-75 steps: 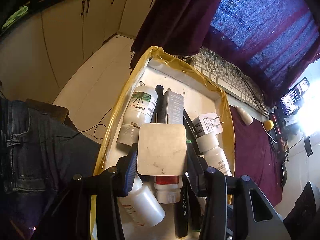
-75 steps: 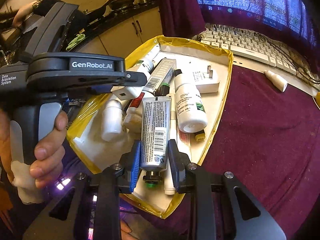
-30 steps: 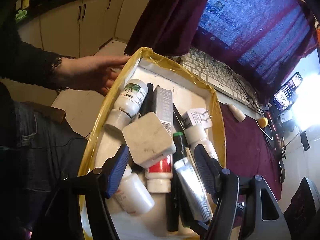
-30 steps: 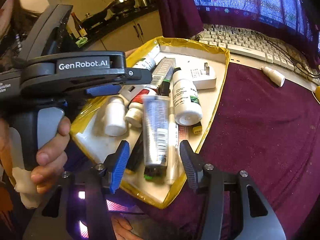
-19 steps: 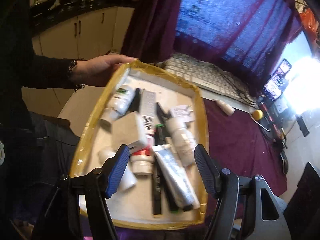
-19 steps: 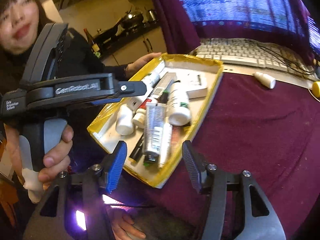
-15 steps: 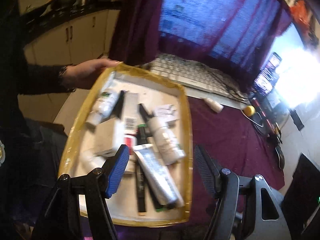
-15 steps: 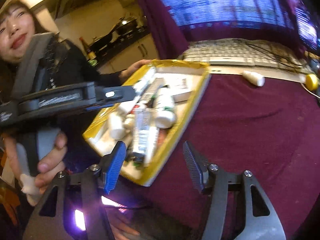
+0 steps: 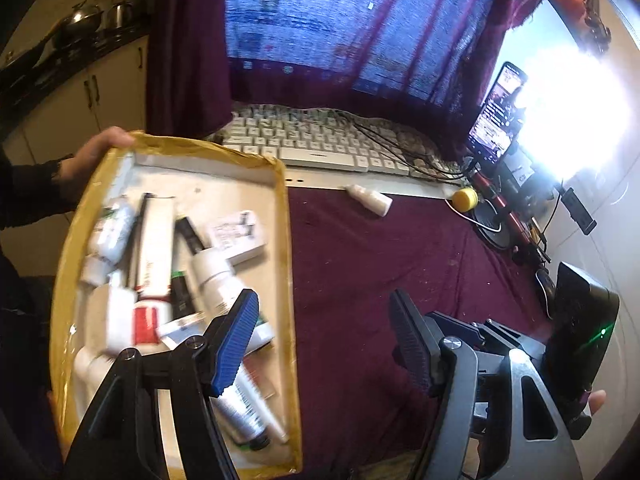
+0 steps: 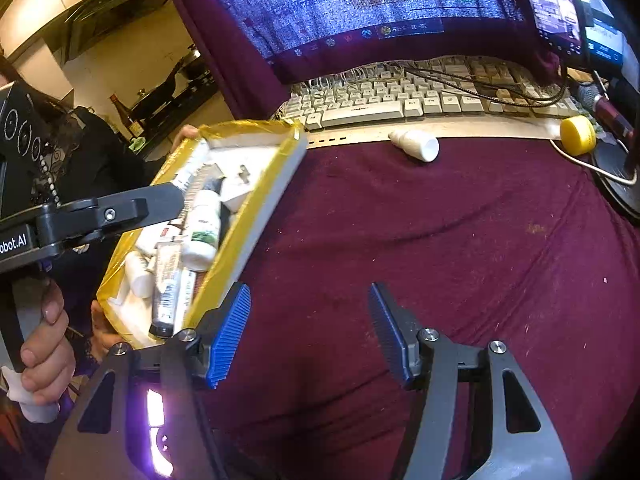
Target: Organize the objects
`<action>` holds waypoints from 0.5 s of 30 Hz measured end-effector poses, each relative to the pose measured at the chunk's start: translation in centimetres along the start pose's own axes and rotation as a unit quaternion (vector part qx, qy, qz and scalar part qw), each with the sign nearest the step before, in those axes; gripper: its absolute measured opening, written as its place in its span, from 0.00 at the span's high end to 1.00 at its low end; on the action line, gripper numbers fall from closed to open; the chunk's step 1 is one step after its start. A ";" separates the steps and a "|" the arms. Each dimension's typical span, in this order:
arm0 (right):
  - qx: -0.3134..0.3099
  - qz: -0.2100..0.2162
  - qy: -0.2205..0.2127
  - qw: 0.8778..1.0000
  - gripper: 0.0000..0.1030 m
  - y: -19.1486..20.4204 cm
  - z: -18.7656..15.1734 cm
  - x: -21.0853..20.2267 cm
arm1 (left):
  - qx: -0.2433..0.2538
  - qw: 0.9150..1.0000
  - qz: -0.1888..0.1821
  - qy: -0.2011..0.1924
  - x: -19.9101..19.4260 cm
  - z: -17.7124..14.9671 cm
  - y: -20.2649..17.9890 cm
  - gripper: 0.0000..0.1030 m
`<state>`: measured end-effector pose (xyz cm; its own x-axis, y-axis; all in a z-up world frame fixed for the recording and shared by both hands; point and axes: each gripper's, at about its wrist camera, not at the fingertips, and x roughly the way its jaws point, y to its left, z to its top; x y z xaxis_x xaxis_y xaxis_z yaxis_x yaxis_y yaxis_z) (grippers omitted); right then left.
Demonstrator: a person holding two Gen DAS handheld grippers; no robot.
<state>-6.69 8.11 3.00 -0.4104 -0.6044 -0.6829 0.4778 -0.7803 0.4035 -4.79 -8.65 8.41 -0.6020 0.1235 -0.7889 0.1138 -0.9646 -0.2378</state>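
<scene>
A yellow-taped tray (image 9: 285, 216) (image 10: 256, 216) at the table's left edge holds several bottles, tubes, a marker and a white plug adapter (image 9: 237, 236). A person's bare hand (image 9: 94, 152) grips its far corner and the tray is tilted, as the right wrist view shows. My left gripper (image 9: 324, 340) is open and empty above the tray's right edge. My right gripper (image 10: 310, 332) is open and empty over the maroon cloth (image 10: 460, 240), right of the tray. The left gripper's body (image 10: 92, 216) shows in the right wrist view, over the tray.
A small white bottle (image 9: 370, 200) (image 10: 414, 145) lies on the cloth by a white keyboard (image 9: 320, 148) (image 10: 400, 100). A yellow cap (image 9: 464, 199) (image 10: 577, 130), cables, a phone (image 9: 496, 120) and a monitor stand at the back right. Kitchen cabinets are beyond the left edge.
Both grippers let go of their items into the tray, opened and pulled back to the right. A person's hand took hold of the tray and tilted it.
</scene>
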 end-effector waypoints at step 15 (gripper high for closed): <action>-0.004 -0.079 0.022 0.997 0.41 -1.2 -1.0 0.3 | 0.050 0.998 0.035 0.023 3.7 -1.6 -3.6 0.40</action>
<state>-6.56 9.03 1.71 -0.4469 -0.4669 -0.7631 0.4164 -0.8635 0.2845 -6.15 -4.38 5.42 -0.5576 0.0631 -0.8277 0.0730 -0.9895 -0.1247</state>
